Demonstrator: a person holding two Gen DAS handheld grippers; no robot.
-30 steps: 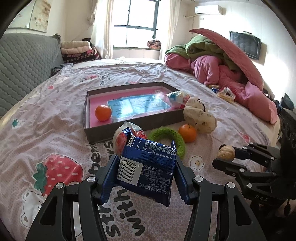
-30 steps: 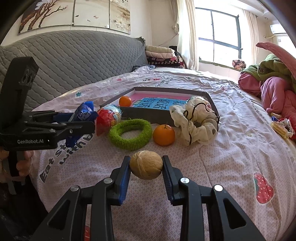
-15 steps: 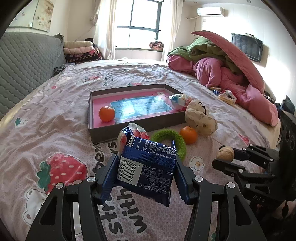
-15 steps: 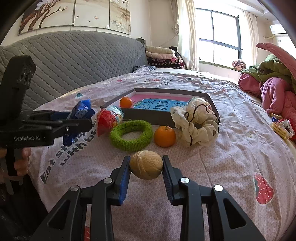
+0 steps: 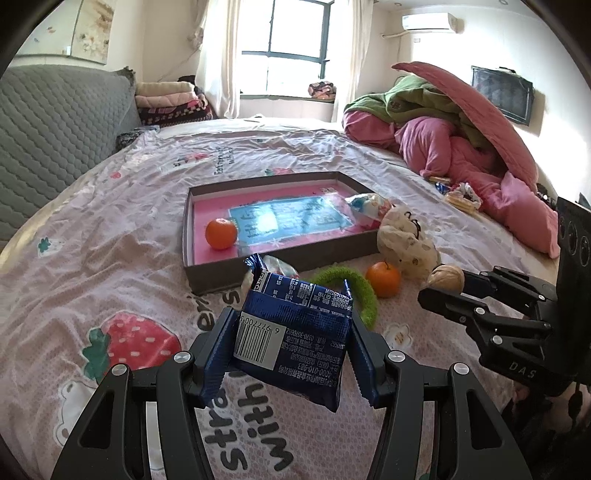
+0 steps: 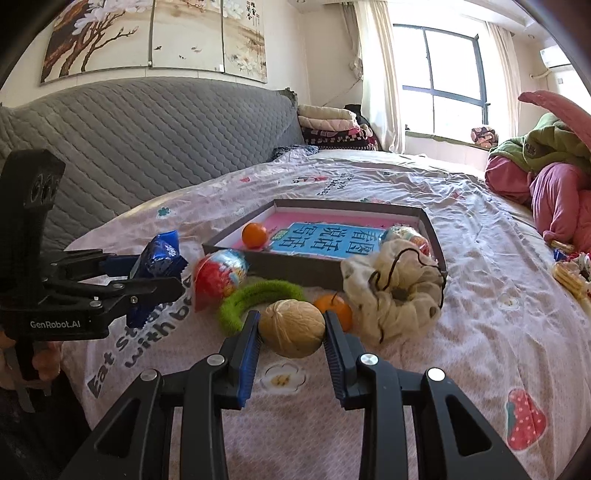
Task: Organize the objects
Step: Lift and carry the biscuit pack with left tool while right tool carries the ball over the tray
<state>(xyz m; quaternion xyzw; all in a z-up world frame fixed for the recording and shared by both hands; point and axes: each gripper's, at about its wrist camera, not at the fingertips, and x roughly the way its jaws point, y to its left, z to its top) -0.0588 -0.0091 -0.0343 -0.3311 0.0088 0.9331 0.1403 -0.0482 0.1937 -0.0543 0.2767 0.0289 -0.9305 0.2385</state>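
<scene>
You're working over a bed (image 5: 92, 229) with a pale pink sheet printed with strawberries and flowers, grey quilted headboard (image 6: 147, 133) along one side, a window (image 5: 295, 33) at the far end, a flower painting (image 6: 147, 33) on the wall and a heap of pink and green quilts (image 5: 461, 147) piled on the far right. Readable text: the sheet says "Eat" and "with" in the right view, "with" in the left view; your left gripper's body reads "GenRobot.AI" and the right one's "DAS". The blue card in the tray (image 5: 192, 273) carries big Chinese characters, upside down from the right cam. Your left gripper (image 5: 291, 354) is clamped on the snack pack (image 5: 295, 332), held above the sheet just short of the tray's near wall, barcode side facing the camera (digits "6 977700" legible), its long axis running up and away from you, crimped end toward the tray. Your right gripper (image 6: 291, 332) is closed on the walnut (image 6: 291, 326), in the air, long axis across the fingers. One orange (image 5: 221, 233) sits in the tray, another (image 5: 383, 278) lies on the sheet beside the green ring (image 5: 360, 291), next to the cloth pouch (image 6: 395, 291) and the red capsule toy (image 6: 218, 275).
</scene>
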